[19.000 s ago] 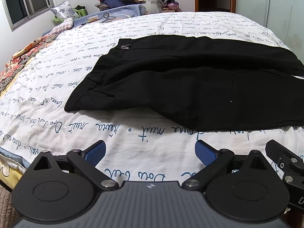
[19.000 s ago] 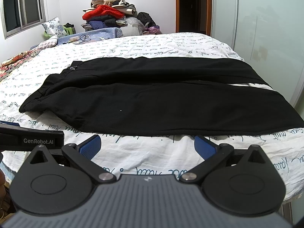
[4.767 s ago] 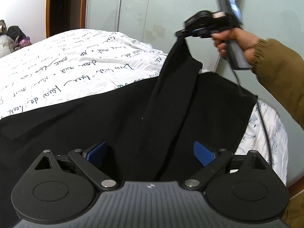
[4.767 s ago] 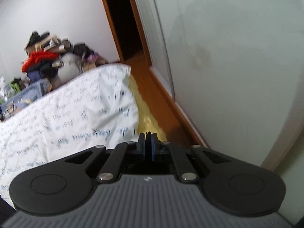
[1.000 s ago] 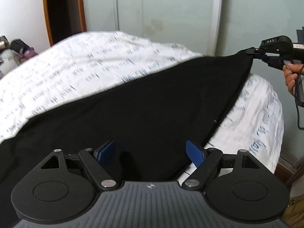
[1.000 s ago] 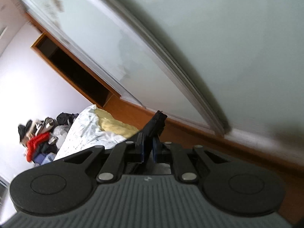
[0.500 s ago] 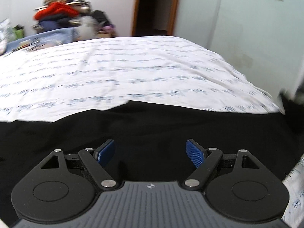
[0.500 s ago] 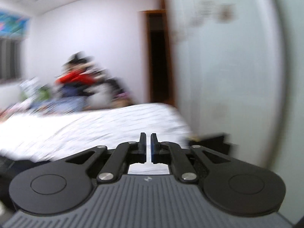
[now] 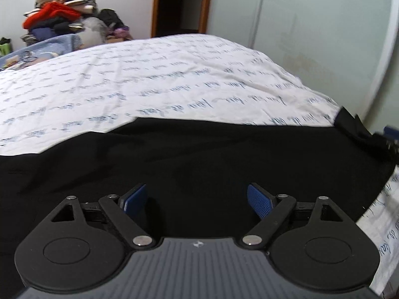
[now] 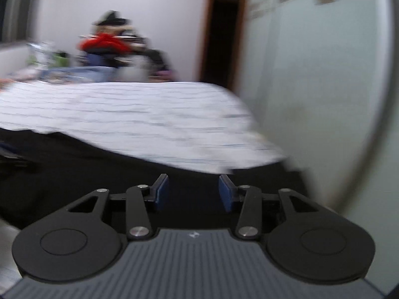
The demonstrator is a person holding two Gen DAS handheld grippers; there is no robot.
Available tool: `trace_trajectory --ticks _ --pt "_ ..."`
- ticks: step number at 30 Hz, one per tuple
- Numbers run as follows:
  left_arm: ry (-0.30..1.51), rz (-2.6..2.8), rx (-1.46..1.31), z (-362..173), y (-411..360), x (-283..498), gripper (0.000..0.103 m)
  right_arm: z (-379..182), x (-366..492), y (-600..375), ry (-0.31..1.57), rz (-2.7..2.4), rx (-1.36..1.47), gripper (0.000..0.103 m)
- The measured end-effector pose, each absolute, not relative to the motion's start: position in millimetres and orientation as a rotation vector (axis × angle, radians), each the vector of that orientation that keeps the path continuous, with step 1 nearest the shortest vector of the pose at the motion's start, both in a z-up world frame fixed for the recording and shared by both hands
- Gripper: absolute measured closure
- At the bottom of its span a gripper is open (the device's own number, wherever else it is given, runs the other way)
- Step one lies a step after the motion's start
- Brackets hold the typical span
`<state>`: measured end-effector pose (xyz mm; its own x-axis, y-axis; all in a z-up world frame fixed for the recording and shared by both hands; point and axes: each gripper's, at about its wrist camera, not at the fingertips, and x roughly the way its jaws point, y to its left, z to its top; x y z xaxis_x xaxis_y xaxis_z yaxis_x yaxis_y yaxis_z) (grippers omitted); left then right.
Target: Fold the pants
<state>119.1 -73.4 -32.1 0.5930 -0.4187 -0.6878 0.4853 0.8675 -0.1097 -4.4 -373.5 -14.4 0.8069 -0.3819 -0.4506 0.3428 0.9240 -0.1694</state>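
The black pants lie spread across the near part of the bed, folded lengthwise, with their leg end at the right bed edge. My left gripper is open and empty, hovering just over the black cloth. My right gripper is open with nothing between its blue pads, low over the leg end of the pants. The right wrist view is motion-blurred. The right gripper's tip shows at the far right of the left wrist view, beside the bunched pants corner.
The bed has a white sheet with blue script. A pile of clothes stands behind the bed's far side. A pale wardrobe door runs along the right, close to the bed edge. A dark doorway is at the back.
My right gripper has opened and let go of the pants leg end, which now rests on the bed. It dropped lower over the cloth. My left gripper stays open over the pants.
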Motion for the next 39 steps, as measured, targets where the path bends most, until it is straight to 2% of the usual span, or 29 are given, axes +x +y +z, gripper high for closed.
trace_trajectory --ticks 8,10,11,12,14,15,17,22,28,33,39 --pt "0.794 -0.539 0.154 -38.4 -91.8 111.3 0.016 -24.0 5.4 -402.4 0.563 -0.509 -0.336 0.06" --pt "0.798 -0.535 0.157 -38.4 -92.7 111.5 0.016 -32.7 25.1 -397.3 0.627 -0.47 -0.378 0.049" --pt "0.8 -0.534 0.158 -38.2 -92.7 111.3 0.016 -38.6 32.0 -388.9 0.664 -0.436 -0.405 0.032" --pt "0.801 -0.533 0.16 -38.0 -92.9 111.3 0.016 -46.1 37.6 -382.9 0.681 -0.422 -0.446 0.024" --pt "0.799 -0.532 0.165 -36.8 -91.0 111.6 0.016 -62.6 40.3 -381.5 0.722 -0.487 -0.584 0.024" --pt "0.797 -0.531 0.167 -37.1 -90.1 112.0 0.016 -69.0 37.1 -388.3 0.717 -0.596 -0.658 0.019" --pt "0.802 -0.528 0.169 -38.5 -89.4 113.5 0.016 -68.8 20.3 -418.8 0.674 -0.843 -0.667 0.0" --pt "0.81 -0.535 0.153 -40.0 -93.3 115.9 0.016 -40.4 -60.7 -501.5 0.561 -0.959 0.024 0.0" --pt "0.809 -0.564 0.179 -38.6 -103.6 111.0 0.016 -16.9 -89.4 -505.4 0.342 -1.047 0.216 0.0" --pt "0.864 -0.642 0.088 -30.3 -115.7 115.7 0.016 -12.7 -83.2 -502.2 0.356 -0.853 0.359 0.0" --pt "0.928 -0.771 -0.001 -20.2 -151.5 119.3 0.016 -36.8 -125.4 -542.0 0.283 -0.607 0.982 0.0"
